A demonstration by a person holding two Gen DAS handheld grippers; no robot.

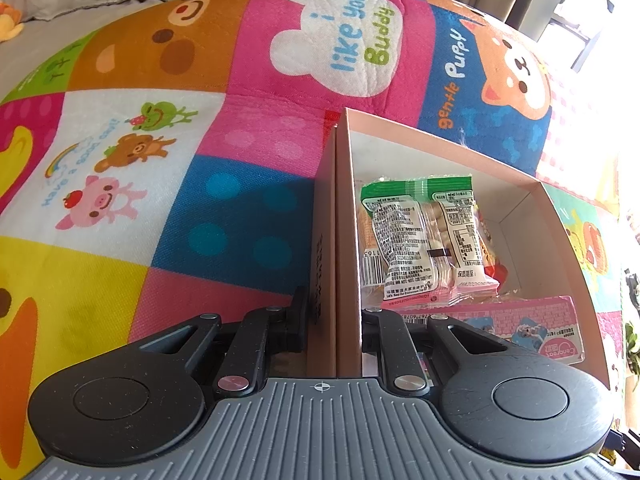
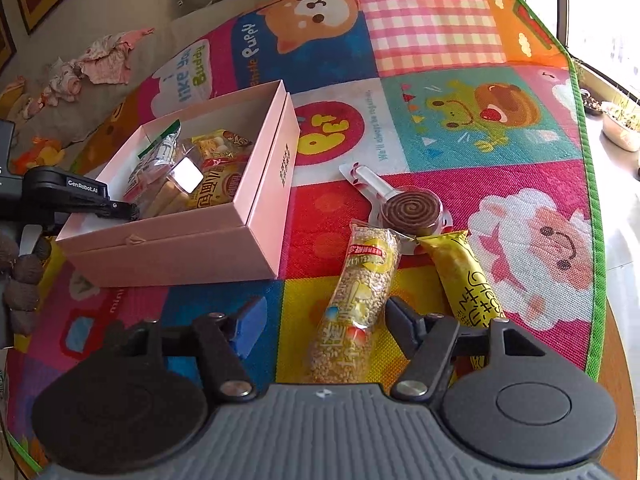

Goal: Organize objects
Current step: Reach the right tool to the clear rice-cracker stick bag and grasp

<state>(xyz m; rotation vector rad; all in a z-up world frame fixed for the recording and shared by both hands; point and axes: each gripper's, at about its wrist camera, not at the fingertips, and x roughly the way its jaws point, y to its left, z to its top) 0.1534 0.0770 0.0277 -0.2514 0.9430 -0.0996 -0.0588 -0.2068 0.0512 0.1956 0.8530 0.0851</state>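
Right wrist view: we straddle puffed-grain bar (image 2: 354, 300) on play mat (image 2: 440, 48), right gripper (image 2: 324, 314) fingers spread, not yet gripping. Left gripper (image 1: 334, 312) pinches pink box (image 2: 224, 236) wall. Next: squeeze bar, lift, drop into box.

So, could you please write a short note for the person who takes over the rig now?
Left gripper: shut on the wall of the pink box, holding it steady.
Right gripper: open, fingers on either side of the puffed-grain bar, not yet pressing it.
Done: several snack packets are already in the box.
Left: three snacks lie on the play mat beside the box: the grain bar, the yellow cheese stick and the spiral candy roll. Grasp the bar first, then the other two.
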